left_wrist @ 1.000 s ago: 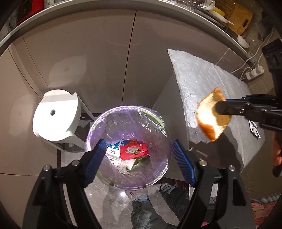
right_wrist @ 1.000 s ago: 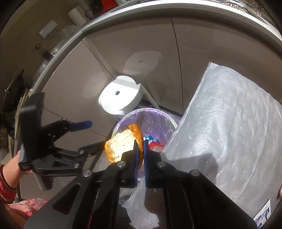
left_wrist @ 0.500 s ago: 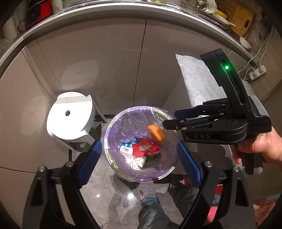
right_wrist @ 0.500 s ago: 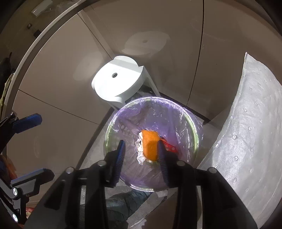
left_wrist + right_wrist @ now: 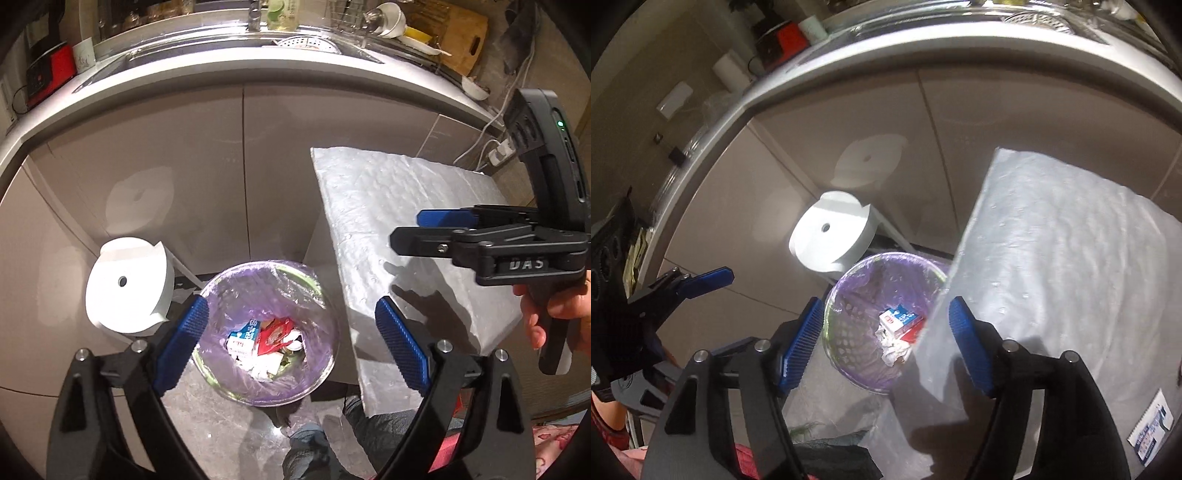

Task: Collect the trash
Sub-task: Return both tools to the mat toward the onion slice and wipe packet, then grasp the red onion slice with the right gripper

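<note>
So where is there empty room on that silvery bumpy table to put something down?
Nearly the whole silvery table top is bare, from the edge by the purple-lined bin across to the far side. Only a small printed packet lies near one corner. The bin itself is crowded with cartons and crumpled wrappers, and the white stool stands close beside it.

Two grippers are seen, the left gripper (image 5: 290, 349) and the right gripper (image 5: 886, 341). One bin (image 5: 221, 384) with a purple liner is counted, and one white stool (image 5: 127, 291). One foil-covered table (image 5: 406, 221) is seen. One blue-and-white carton (image 5: 242, 336) and one red packet (image 5: 273, 334) are counted.
</note>
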`<state>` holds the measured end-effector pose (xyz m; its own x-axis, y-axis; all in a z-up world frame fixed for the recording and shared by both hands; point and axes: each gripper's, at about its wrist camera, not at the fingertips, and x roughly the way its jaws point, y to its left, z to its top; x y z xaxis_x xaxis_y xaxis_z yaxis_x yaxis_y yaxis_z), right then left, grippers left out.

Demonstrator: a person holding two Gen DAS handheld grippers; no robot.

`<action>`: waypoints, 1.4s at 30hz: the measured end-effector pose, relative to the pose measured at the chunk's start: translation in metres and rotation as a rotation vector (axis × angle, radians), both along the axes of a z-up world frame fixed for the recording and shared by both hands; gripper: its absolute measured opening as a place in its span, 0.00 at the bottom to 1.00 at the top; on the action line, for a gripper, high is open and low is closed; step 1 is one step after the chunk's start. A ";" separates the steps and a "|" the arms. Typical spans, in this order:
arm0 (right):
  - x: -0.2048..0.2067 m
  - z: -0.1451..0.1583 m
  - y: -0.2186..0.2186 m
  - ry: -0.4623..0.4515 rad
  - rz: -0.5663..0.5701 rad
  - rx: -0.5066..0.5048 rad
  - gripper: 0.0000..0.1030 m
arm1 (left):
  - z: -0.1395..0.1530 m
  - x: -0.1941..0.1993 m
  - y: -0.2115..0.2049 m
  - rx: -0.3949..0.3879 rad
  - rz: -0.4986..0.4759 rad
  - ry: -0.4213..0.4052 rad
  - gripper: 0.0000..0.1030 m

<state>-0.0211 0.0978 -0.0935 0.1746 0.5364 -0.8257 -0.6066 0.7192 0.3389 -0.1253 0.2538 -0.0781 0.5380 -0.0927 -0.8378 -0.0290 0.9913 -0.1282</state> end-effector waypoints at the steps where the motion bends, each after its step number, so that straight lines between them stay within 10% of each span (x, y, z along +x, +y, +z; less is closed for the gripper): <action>1: 0.000 0.010 -0.016 -0.020 -0.027 0.004 0.73 | 0.005 0.003 -0.007 -0.001 -0.017 -0.012 0.86; 10: -0.003 0.056 -0.170 -0.167 -0.326 -0.079 0.91 | 0.033 0.042 -0.085 -0.014 -0.167 -0.072 0.91; 20: -0.014 0.028 -0.298 -0.154 -0.558 -0.148 0.94 | 0.039 0.089 -0.189 -0.078 -0.335 -0.084 0.93; 31: 0.025 -0.027 -0.342 -0.131 -0.501 -0.107 0.87 | 0.032 0.110 -0.259 -0.040 -0.424 -0.041 0.93; 42: 0.078 -0.087 -0.330 -0.147 -0.158 -0.144 0.68 | 0.029 0.099 -0.274 -0.008 -0.382 0.002 0.93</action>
<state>0.0574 -0.2322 -0.1802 0.3709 0.3711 -0.8513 -0.5178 0.8436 0.1422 -0.0266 -0.0206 -0.0495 0.4620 -0.2931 -0.8371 0.3423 0.9296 -0.1366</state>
